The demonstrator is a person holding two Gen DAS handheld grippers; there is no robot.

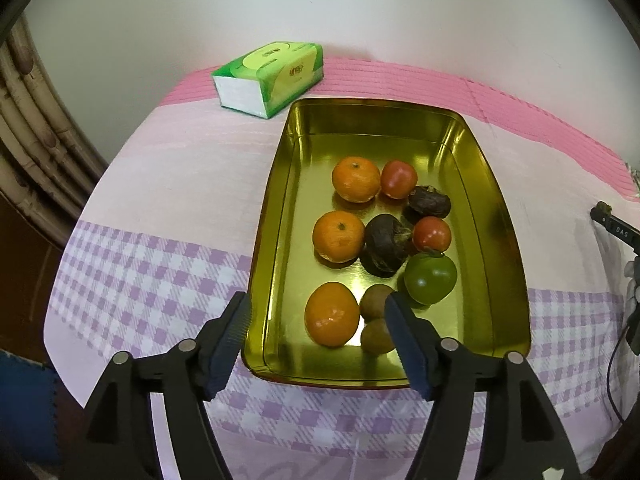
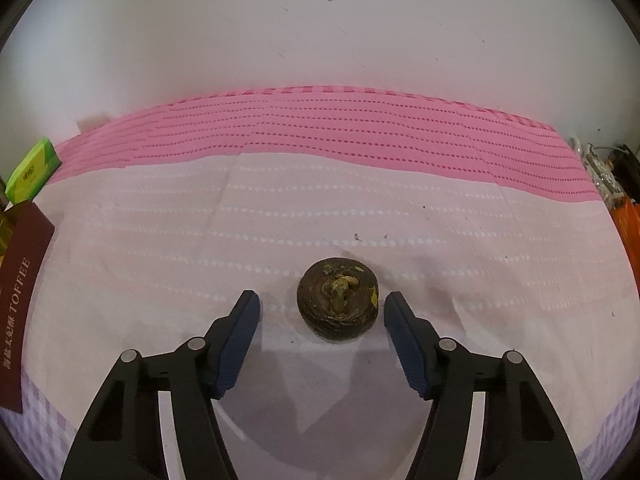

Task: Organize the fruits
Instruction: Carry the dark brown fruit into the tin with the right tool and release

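Left wrist view: the left gripper (image 1: 318, 318) hangs over the near end of the gold tray (image 1: 276, 200), jaws apart and empty, above the nearest orange (image 1: 331, 314) and two brown fruits (image 1: 376, 322). More oranges, red and dark fruits and a green one (image 1: 430, 277) lie in the tray. In the right wrist view, the right gripper (image 2: 322, 312) straddles a dark round fruit (image 2: 338, 305) on the cloth-covered worktop (image 2: 160, 240), jaws close beside it but not touching.
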